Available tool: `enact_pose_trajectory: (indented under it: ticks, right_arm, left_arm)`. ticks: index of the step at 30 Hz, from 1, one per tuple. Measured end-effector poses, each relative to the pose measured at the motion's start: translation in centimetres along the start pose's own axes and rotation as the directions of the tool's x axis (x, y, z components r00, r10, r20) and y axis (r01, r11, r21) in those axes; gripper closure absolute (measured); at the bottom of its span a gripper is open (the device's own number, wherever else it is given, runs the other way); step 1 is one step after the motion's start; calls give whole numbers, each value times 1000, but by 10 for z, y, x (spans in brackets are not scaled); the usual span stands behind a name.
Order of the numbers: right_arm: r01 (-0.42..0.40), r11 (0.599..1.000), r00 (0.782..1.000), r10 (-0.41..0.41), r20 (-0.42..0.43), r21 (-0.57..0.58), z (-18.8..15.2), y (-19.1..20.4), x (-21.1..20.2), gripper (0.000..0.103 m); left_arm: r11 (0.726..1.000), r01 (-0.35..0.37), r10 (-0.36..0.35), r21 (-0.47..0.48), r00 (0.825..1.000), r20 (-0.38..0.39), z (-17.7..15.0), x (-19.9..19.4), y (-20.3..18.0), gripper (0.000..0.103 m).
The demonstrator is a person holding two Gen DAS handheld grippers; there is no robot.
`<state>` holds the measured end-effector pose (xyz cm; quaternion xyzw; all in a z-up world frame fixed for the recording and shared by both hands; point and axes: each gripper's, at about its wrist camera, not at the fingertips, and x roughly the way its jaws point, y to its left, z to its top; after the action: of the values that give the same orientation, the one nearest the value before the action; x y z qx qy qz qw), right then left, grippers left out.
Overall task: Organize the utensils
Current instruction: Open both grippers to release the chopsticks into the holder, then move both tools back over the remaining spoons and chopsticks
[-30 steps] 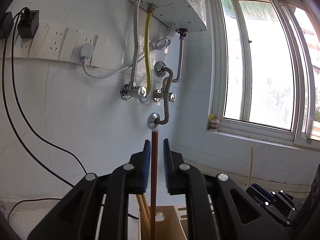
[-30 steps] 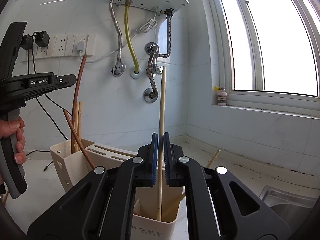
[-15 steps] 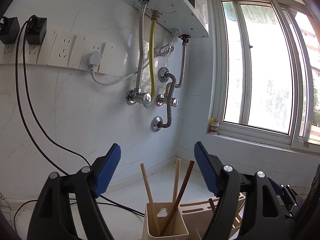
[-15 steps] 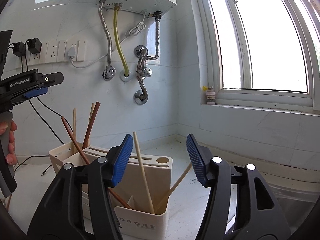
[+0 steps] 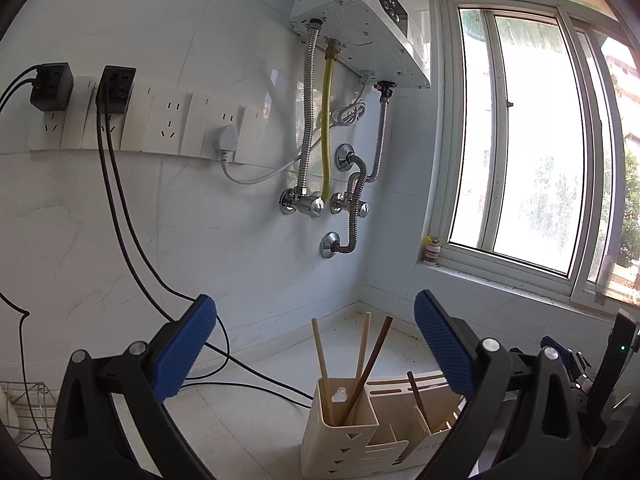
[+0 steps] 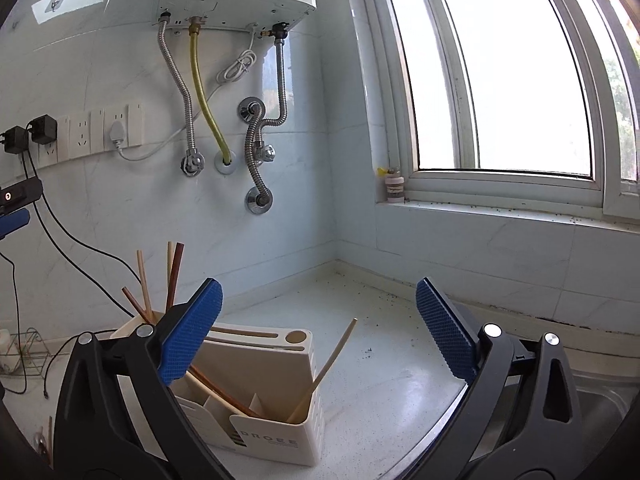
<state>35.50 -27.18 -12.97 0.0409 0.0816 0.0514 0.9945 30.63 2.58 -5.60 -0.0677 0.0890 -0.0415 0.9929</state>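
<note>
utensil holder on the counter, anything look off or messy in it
Slightly. In the cream plastic utensil holder, one pale wooden chopstick leans steeply out over the near compartment's edge, while the chopsticks in the far compartment stand closer to upright. Dark specks litter the white counter near the wall.

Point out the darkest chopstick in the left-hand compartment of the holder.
The reddish-brown chopstick leaning from upper right to lower left in the holder. The two chopsticks beside it are pale bamboo.
</note>
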Motion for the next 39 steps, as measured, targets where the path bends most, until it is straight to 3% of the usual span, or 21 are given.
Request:
enact_pose_trajectory:
  ticks: [15, 21, 30, 39]
  right_arm:
    - [-12, 1000, 999, 12, -53, 6, 25, 24, -41, 8]
    - [-26, 1000, 981, 28, -193, 13, 21, 42, -41, 8]
    - [-102, 994, 919, 82, -386, -32, -3, 89, -40, 8]
    - [-268, 959, 843, 188, -505, -89, -29, 150, -40, 8]
  left_arm:
    - [991, -134, 134, 13, 990, -53, 16, -82, 39, 5]
    - [981, -195, 193, -10, 974, -119, 10, -109, 60, 5]
    - [942, -333, 311, -45, 914, -261, -8, -144, 102, 5]
    - [880, -461, 390, -114, 839, -380, -37, -177, 150, 5]
